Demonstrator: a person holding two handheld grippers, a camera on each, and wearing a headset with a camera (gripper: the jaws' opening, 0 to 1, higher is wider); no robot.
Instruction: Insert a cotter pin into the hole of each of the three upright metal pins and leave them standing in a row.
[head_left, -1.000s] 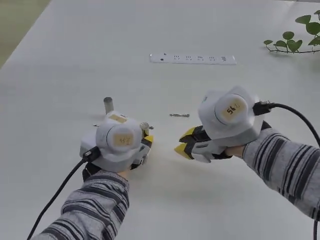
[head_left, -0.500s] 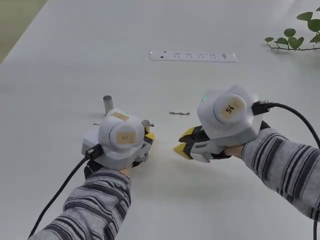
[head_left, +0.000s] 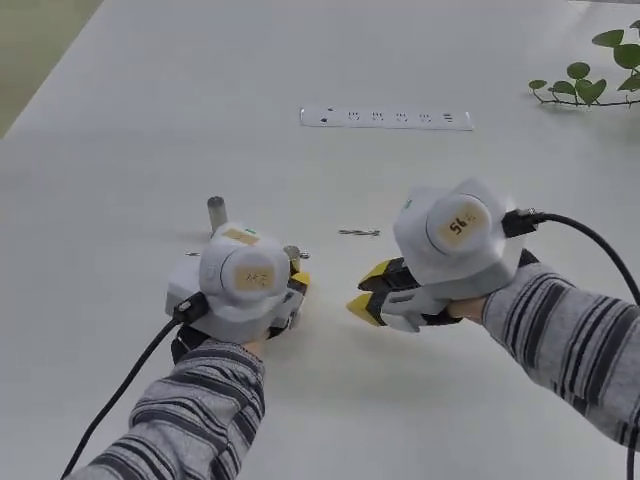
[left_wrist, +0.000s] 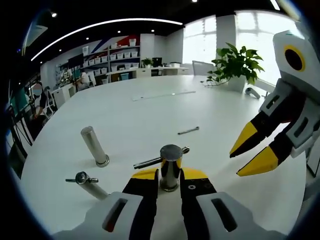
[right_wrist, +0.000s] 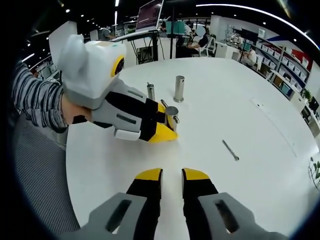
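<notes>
Left gripper view, read from left to right. Three metal pins and three cotter pins lie on the white table (left_wrist: 125, 115).

At the lower left stands the first metal pin (left_wrist: 86, 181), with a cotter pin (left_wrist: 75, 179) through its head. Just above and right of it stands the bare metal pin (left_wrist: 94, 145), upright, with nothing through it.

At the bottom centre the left gripper (left_wrist: 170, 176) is clenched on the third metal pin (left_wrist: 170, 162), one jaw on each side of its shaft. This pin is upright on the table, and a second cotter pin (left_wrist: 152, 161) passes through its head.

Above and to the right of it, the loose cotter pin (left_wrist: 188, 130) lies flat on the table, apart from all three metal pins.

At the right edge the right gripper (left_wrist: 251, 151) hangs with its two yellow jaw tips parted and nothing between them.

In the upper half of the frame one power strip (left_wrist: 162, 95) lies flat, and one potted plant (left_wrist: 234, 62) stands at the upper right.
</notes>
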